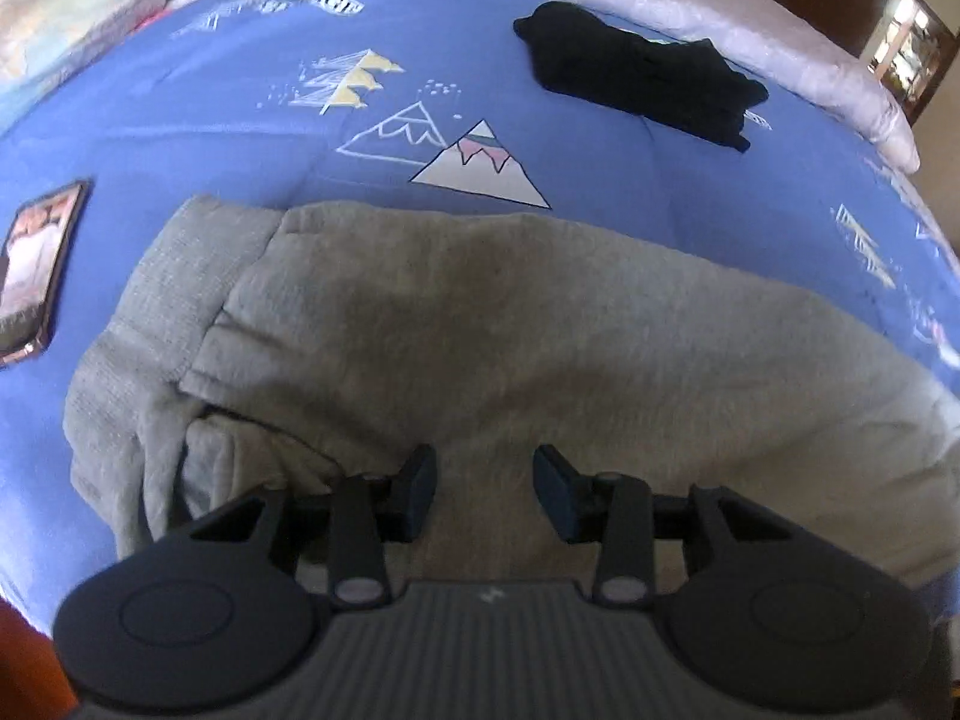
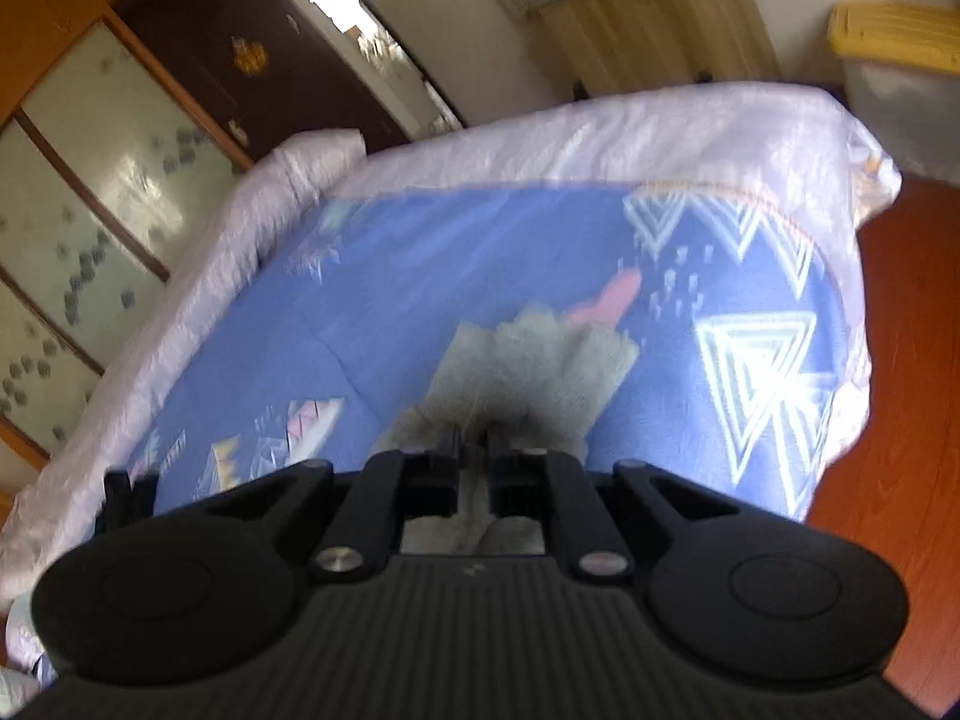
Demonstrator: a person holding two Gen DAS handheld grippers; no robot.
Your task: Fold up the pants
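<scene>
Grey sweatpants [image 1: 480, 330] lie spread across the blue bed cover [image 1: 240, 138], waistband to the left in the left wrist view. My left gripper [image 1: 483, 462] hovers over the near side of the pants, its jaws open with only fabric below them and nothing pinched. In the right wrist view my right gripper [image 2: 474, 438] is shut on a bunched end of the grey pants [image 2: 540, 354], and the ribbed cuffs fan out beyond the fingertips over the bed.
A folded black garment [image 1: 648, 84] lies at the far right of the bed. A phone [image 1: 36, 270] rests at the left, pillows [image 1: 66, 12] behind it. A white quilt [image 2: 540, 138] rims the bed. Wooden floor [image 2: 900, 360] and a yellow-lidded bin [image 2: 900, 60] are at the right.
</scene>
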